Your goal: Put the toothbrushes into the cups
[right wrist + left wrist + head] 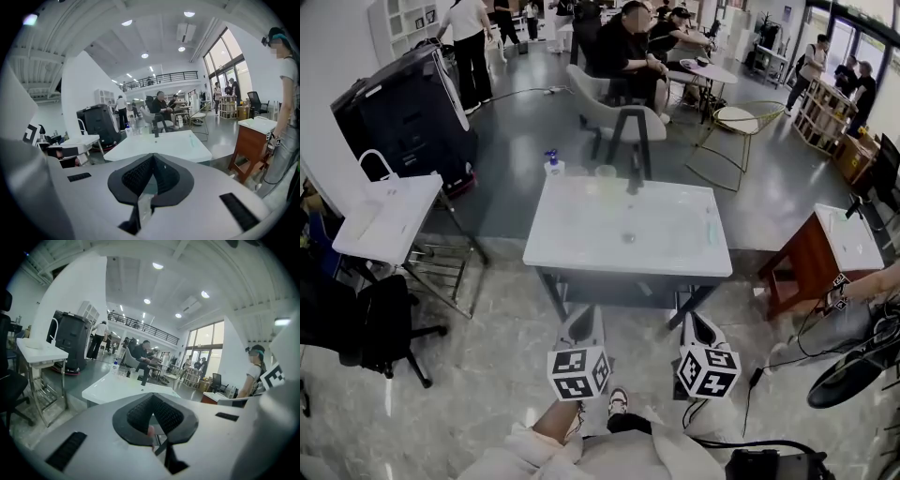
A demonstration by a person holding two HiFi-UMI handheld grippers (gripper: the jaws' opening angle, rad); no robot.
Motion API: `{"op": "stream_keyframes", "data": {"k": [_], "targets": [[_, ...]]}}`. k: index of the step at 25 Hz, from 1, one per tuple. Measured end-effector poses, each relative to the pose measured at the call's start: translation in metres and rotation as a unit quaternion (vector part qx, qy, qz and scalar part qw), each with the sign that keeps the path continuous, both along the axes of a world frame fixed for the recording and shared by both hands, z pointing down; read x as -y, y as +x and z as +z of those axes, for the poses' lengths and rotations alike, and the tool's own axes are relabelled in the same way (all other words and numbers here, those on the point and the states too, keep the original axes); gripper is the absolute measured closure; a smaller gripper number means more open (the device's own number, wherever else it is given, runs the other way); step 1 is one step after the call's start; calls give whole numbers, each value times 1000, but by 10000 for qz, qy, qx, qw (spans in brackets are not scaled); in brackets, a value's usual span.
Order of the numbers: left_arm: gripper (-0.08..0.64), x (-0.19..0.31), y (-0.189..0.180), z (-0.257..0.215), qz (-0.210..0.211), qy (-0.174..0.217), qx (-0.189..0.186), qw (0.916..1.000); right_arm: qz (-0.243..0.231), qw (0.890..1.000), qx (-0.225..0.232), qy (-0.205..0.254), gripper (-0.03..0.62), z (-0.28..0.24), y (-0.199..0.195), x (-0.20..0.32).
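Note:
A white sink table (581, 246) stands ahead of me. At its far edge are a pale clear cup (606, 172) and a dark upright object (632, 182) whose kind I cannot tell. A thin pale toothbrush (710, 231) lies near the table's right edge. It shows faintly in the right gripper view as the toothbrush (191, 139). My left gripper (584, 315) and right gripper (694, 321) hang low in front of the table, well short of it. Both are shut on nothing, as seen at the left gripper (152, 397) and the right gripper (152, 156).
A blue-topped pump bottle (553, 164) stands at the table's far left corner. A white side table (384, 220) and a black office chair (356, 323) are at left. A wooden cabinet (816, 253) is at right. A grey chair (619, 122) and seated people are behind.

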State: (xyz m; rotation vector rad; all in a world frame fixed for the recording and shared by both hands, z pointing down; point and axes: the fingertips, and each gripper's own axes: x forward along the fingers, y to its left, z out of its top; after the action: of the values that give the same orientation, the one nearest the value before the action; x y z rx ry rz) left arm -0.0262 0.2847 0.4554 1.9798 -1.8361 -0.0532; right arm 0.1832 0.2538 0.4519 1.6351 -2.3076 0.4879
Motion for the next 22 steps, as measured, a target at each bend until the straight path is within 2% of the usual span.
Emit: {"op": "stream_keyframes", "data": {"k": [11, 22], "targets": [[563, 104, 10, -1, -94, -57, 101, 9999, -191, 9997, 58, -107, 569, 5, 11, 111], [563, 152, 21, 8, 65, -381, 456, 9982, -35, 9981, 337, -512, 569, 34, 24, 160]]}}
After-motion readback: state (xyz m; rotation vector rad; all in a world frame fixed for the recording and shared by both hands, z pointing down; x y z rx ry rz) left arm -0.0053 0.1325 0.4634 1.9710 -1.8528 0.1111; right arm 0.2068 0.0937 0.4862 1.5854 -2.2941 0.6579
